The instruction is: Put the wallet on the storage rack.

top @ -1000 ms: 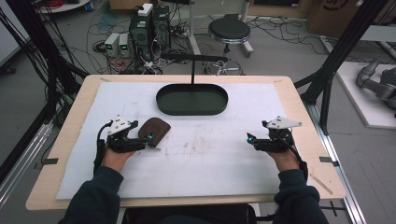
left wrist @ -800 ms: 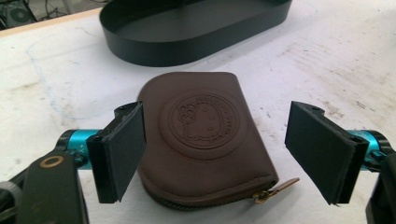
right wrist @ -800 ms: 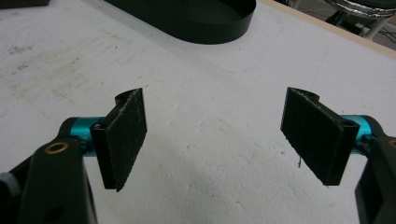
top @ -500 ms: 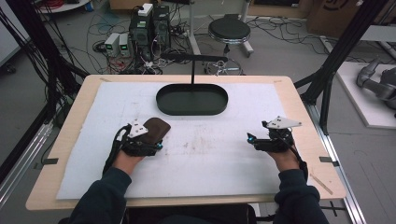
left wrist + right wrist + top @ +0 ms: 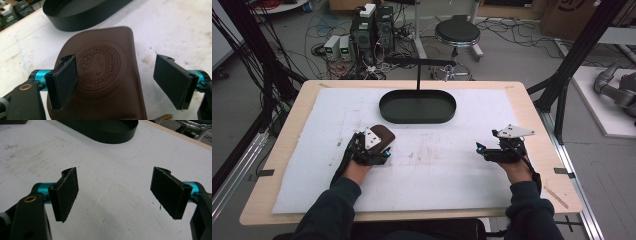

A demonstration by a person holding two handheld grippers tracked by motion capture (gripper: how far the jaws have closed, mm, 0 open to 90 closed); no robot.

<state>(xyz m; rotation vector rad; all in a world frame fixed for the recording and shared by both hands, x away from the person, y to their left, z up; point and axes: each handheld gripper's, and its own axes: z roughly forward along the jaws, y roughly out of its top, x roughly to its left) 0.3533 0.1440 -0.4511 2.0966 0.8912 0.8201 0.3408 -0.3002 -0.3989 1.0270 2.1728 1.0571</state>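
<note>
A brown leather pouch (image 5: 105, 75) with an embossed round cartoon stamp lies flat on the white mat; it also shows as a dark brown shape (image 5: 384, 134) left of centre. My left gripper (image 5: 117, 77) hovers right over the pouch, jaws wide apart, one jaw above its left part, the other beyond its right edge. From above, the left gripper (image 5: 377, 147) overlaps the pouch. My right gripper (image 5: 117, 192) stands open over bare mat, and sits at the right (image 5: 484, 150).
A black oval tray (image 5: 417, 106) with a post and crossbar stands at the back middle of the mat (image 5: 437, 170). The tray's wall (image 5: 82, 18) lies just beyond the pouch. Wooden table edges frame the mat.
My left gripper has moved right and forward onto the brown pouch, turning toward it. The right gripper has stayed put.
</note>
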